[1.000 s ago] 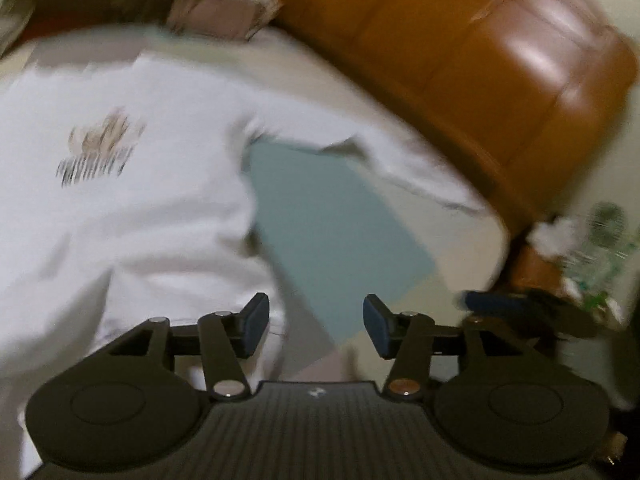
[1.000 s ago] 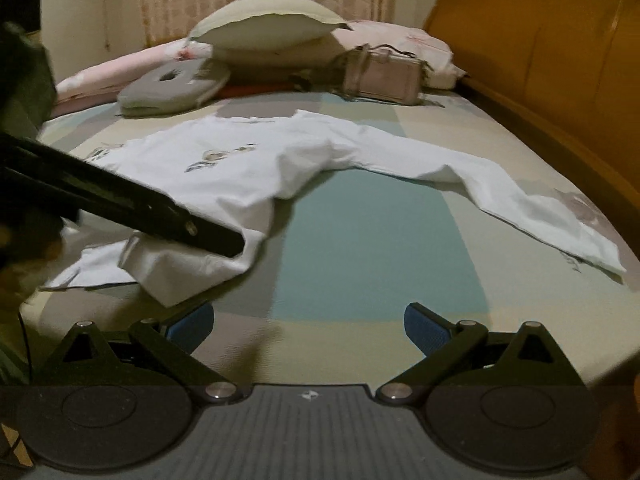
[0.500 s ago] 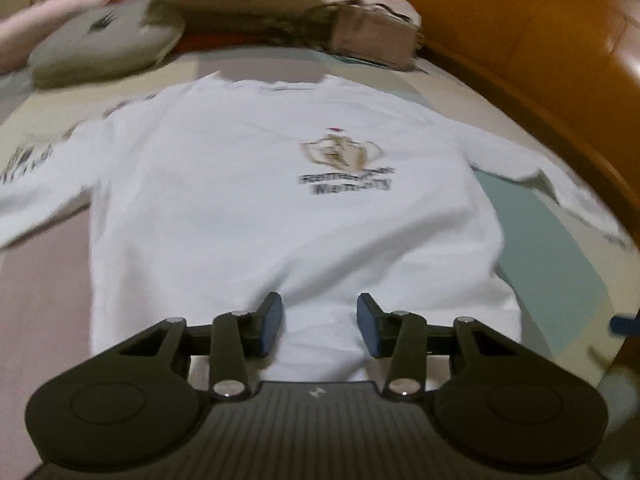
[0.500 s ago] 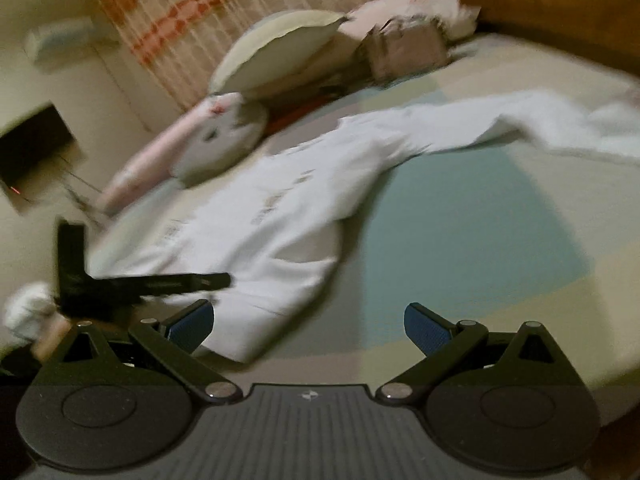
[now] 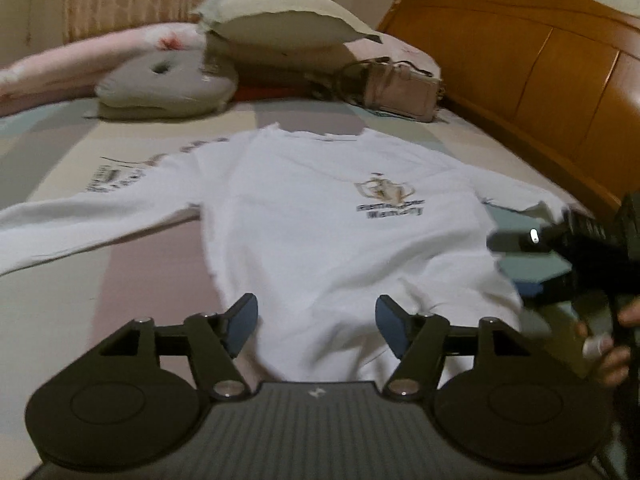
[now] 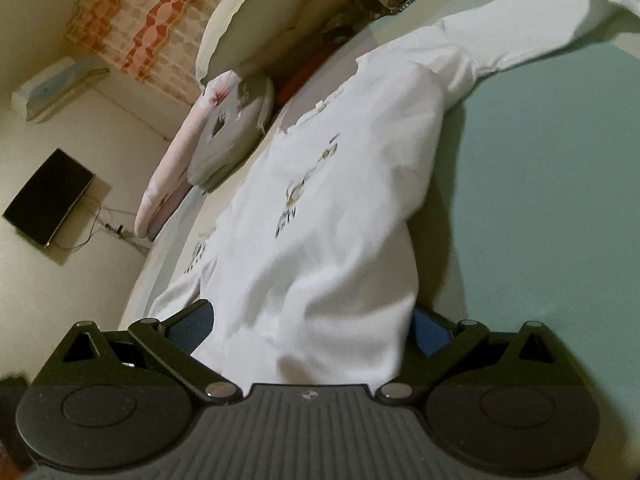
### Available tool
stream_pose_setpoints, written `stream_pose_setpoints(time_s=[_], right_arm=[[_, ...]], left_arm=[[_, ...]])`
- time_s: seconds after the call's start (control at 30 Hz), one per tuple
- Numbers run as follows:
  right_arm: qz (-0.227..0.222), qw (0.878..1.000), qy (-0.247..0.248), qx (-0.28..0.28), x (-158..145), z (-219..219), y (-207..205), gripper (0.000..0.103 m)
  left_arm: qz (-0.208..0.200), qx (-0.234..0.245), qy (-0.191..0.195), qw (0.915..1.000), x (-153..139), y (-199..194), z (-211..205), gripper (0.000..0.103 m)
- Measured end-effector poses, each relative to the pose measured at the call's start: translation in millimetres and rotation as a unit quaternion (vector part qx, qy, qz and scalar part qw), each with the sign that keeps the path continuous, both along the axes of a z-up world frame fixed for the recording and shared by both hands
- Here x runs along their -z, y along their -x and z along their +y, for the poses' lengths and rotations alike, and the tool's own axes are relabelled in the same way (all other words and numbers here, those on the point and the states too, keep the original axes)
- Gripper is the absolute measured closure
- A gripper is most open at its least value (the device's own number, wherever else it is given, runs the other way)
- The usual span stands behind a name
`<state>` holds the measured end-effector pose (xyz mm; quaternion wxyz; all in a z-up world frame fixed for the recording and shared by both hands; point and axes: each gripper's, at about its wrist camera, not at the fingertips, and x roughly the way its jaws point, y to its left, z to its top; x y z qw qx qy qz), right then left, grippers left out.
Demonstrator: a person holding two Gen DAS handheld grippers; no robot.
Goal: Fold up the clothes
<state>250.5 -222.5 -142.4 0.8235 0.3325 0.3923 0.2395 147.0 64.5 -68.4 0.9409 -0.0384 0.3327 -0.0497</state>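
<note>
Far: pillows [image 5: 276, 26], handbag [image 5: 400, 90] | shirt [image 5: 320, 216] hem between both claws | left claw [image 5: 316, 322] opening, ungripped | right claw [image 6: 312, 328] released

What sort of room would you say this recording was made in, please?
Most likely a bedroom: a bed with a wooden headboard, pillows piled at the far end, and a curtained window.

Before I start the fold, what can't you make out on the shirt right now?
- Shirt hem: both wrist views, hidden behind each claw's body.
- Chest print: left view, lettering blurred.
- Right sleeve cuff: right view, cut off by the frame edge.
</note>
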Motion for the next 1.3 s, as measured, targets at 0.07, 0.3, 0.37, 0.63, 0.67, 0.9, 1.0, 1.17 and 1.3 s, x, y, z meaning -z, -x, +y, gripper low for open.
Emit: stream_pose_setpoints(time_s=[0.07,0.3,0.37,0.63,0.67,0.9,1.0,1.17,1.3], right_arm=[[0.017,1.000,-0.010,0.002,-1.4,1.2,-1.7,0.000],[0.036,0.995,-0.095,-0.009,-10.0,0.3,8.6,0.000],[0.021,0.994,-0.101,-0.027,-24.3,8.6,3.7,0.000],[-0.007,0.990,-0.111,-0.084,-52.5,54.2,-32.6,0.000],[0.002,0.989,-0.117,-0.090,-47.1,62.3,-40.5,0.000],[0.062,0.986,-0.104,-0.118,-0.2,102.5,-80.2,0.000],[0.063,0.983,-0.126,-0.115,-13.5,77.5,-65.7,0.000],[0.002,0.986,-0.127,-0.106,-40.4,14.3,-7.8,0.000],[0.028,0.992,-0.091,-0.081,-13.6,-6.6,21.2,0.000]], left_arm=[[-0.003,-0.012,-0.013,0.9998,-1.4,5.2,1.9,0.037],[-0.008,-0.007,-0.014,0.9998,-9.2,18.2,5.1,0.034],[-0.018,-0.003,-0.018,0.9997,-12.6,23.1,5.4,0.033],[-0.036,-0.017,-0.013,0.9991,-17.9,30.5,19.4,0.032],[-0.035,-0.020,-0.011,0.9991,-17.5,30.2,22.2,0.032],[-0.024,-0.036,-0.008,0.9991,-14.8,26.4,35.6,0.032],[-0.028,-0.030,-0.006,0.9992,-16.8,27.9,35.1,0.032],[-0.040,-0.004,0.001,0.9992,-28.0,28.2,18.7,0.032],[-0.051,0.035,0.012,0.9980,-44.1,21.6,-3.9,0.032]])
